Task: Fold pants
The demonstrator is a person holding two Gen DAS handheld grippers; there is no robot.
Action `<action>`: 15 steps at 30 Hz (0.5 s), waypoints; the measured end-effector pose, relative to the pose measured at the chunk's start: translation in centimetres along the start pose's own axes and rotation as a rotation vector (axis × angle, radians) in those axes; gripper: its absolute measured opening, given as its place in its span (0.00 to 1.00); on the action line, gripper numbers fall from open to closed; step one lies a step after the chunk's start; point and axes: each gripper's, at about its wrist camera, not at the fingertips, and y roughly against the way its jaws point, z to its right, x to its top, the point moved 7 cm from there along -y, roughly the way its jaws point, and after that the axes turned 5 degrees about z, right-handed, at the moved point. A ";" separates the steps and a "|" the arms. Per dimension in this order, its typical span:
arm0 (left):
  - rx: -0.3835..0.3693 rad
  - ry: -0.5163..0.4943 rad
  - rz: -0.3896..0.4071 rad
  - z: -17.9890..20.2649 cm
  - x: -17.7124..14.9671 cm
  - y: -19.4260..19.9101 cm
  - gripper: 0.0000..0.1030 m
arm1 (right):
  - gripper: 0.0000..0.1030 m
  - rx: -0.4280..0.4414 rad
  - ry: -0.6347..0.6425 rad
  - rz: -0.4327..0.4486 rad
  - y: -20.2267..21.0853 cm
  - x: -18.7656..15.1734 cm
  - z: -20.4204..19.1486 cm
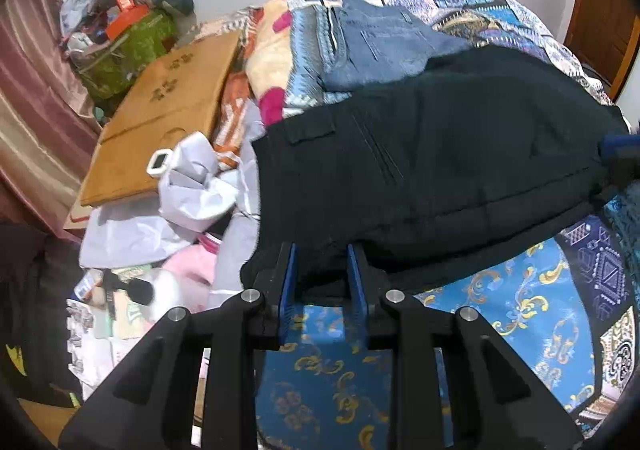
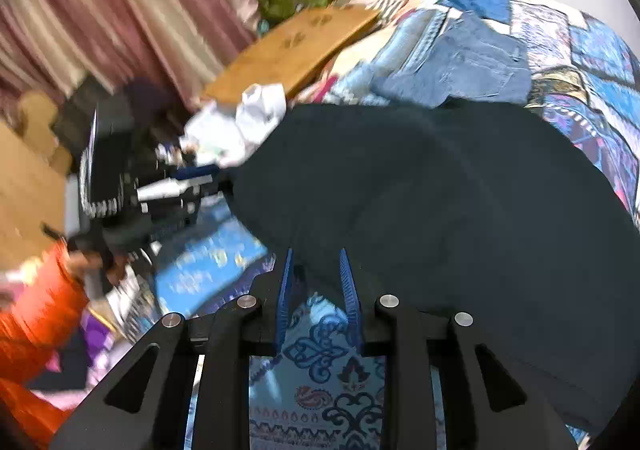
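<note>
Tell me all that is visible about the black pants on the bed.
The black pants look like dark woven cloth, with a belt loop or tab near the waistband and thin seam lines. They lie spread and somewhat rumpled on the patterned blue bedspread, partly over folded blue jeans. The left gripper and right gripper reach the near edge, jaws apart.

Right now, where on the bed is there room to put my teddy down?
The bare quilt in front of the black pants is free, right by the left tool. Behind the pants lie jeans. The left side is crowded: a wooden board, crumpled paper and clutter.
</note>
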 end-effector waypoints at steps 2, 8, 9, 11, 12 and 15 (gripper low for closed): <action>0.016 0.014 0.009 -0.5 0.4 0.7 0.29 | 0.40 -0.116 -0.032 0.049 0.6 0.9 2.3; 0.021 0.072 0.059 -1.6 2.3 2.5 0.71 | 0.44 -0.290 -0.175 0.074 1.4 -0.2 8.4; 0.028 0.076 0.068 -1.5 2.8 2.7 0.82 | 0.45 -0.306 -0.199 0.064 1.5 -0.9 9.4; 0.029 0.085 0.070 -1.1 3.6 2.6 0.90 | 0.48 -0.290 -0.229 0.090 2.6 -2.1 10.6; 0.016 0.090 0.066 -0.8 4.0 2.5 0.91 | 0.48 -0.285 -0.235 0.100 3.3 -2.5 10.7; -0.042 0.118 0.025 0.7 5.1 1.4 0.91 | 0.49 -0.314 -0.244 0.105 5.4 -4.1 11.1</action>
